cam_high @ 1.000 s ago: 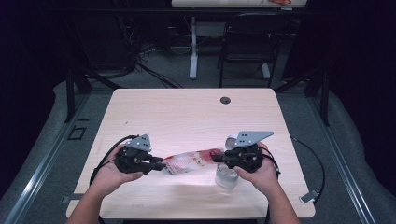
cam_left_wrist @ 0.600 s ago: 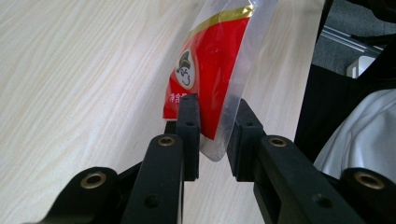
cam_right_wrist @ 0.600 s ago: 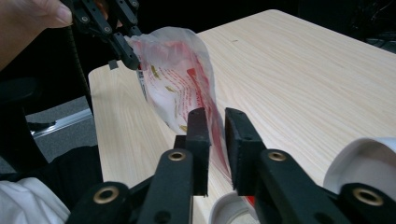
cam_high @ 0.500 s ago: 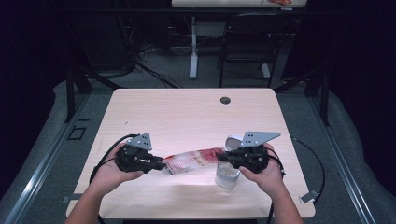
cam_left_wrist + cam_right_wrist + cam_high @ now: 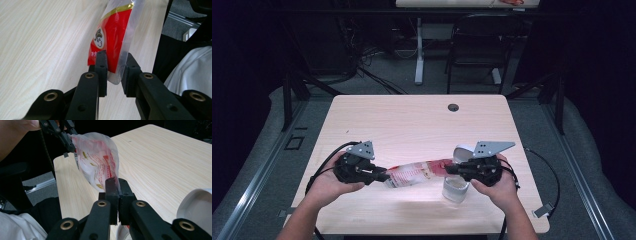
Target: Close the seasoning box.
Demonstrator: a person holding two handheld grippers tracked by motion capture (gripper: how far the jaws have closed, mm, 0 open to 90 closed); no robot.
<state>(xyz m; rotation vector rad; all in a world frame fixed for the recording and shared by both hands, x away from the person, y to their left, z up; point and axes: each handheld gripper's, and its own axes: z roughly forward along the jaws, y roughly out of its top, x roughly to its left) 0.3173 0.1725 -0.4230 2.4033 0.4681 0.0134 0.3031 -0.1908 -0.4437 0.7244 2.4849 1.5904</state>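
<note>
- The red and clear plastic packet [image 5: 113, 37] carries a round white logo of a cartoon figure, with small white Chinese characters beneath, partly hidden.
- Its reverse side has red print too blurred to read.

L gripper [image 5: 384, 176] & R gripper [image 5: 451, 170] both clamped, facing inward.

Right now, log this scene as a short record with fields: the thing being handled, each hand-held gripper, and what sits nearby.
held thing: red and clear plastic packet, stretched between both grippers above the table
left hand-held gripper: jaws clamp one end of the packet
right hand-held gripper: jaws just closed, pinched on the other end
nearby: clear jar under the right gripper; white lid beside it
</note>
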